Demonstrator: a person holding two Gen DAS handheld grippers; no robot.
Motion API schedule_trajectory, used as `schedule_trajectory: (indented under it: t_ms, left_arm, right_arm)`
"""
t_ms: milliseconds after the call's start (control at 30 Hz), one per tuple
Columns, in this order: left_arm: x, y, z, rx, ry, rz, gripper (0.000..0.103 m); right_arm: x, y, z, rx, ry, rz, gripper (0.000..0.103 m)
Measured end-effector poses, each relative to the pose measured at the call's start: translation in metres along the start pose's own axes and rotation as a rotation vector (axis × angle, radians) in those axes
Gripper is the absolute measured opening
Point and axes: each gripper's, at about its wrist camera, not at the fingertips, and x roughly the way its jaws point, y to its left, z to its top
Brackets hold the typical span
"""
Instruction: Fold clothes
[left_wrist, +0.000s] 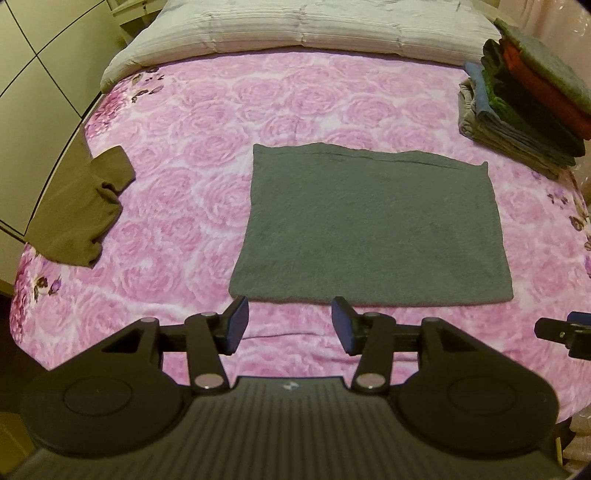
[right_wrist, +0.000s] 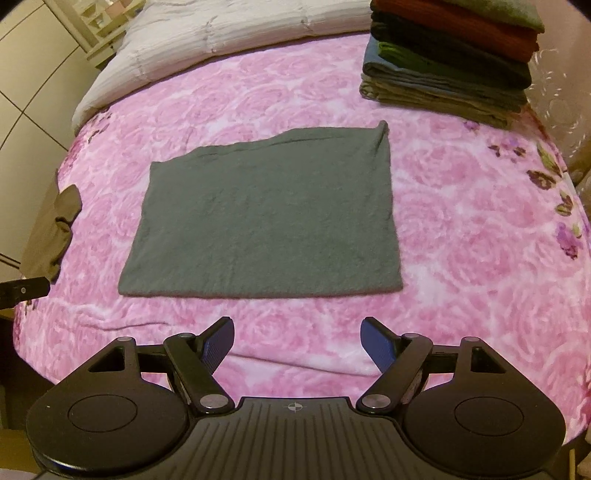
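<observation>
A dark grey-green cloth lies flat as a folded rectangle on the pink rose bedspread; it also shows in the right wrist view. My left gripper is open and empty, just short of the cloth's near edge. My right gripper is open and empty, a little back from the same edge. The right gripper's tip shows at the right edge of the left wrist view. The left gripper's tip shows at the left edge of the right wrist view.
A stack of folded clothes stands at the far right of the bed, also in the right wrist view. A brown garment hangs over the bed's left edge. A white quilt lies across the head of the bed.
</observation>
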Motion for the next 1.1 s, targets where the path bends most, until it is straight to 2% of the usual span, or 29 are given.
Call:
schedule_trajectory:
  t_ms: [233, 433, 833, 1000, 1100]
  left_arm:
    - [0.004, -0.003, -0.005, 0.006, 0.028, 0.021, 0.046]
    - [0.021, -0.006, -0.006, 0.028, 0.056, 0.016, 0.047]
    - [0.114, 0.012, -0.01, 0.022, 0.142, -0.009, 0.05]
    - [0.155, 0.028, -0.005, 0.004, 0.128, -0.08, 0.049]
    - [0.178, 0.038, 0.003, -0.013, 0.106, -0.167, 0.044]
  right_arm:
    - [0.006, -0.005, -0.001, 0.003, 0.01, 0.021, 0.078]
    - [0.015, -0.021, -0.001, 0.053, 0.006, 0.022, 0.078]
    - [0.065, -0.093, 0.016, 0.25, -0.053, 0.007, 0.078]
    - [0.1, -0.133, 0.019, 0.361, -0.11, 0.098, 0.078]
    - [0.122, -0.158, 0.022, 0.429, -0.145, 0.153, 0.078]
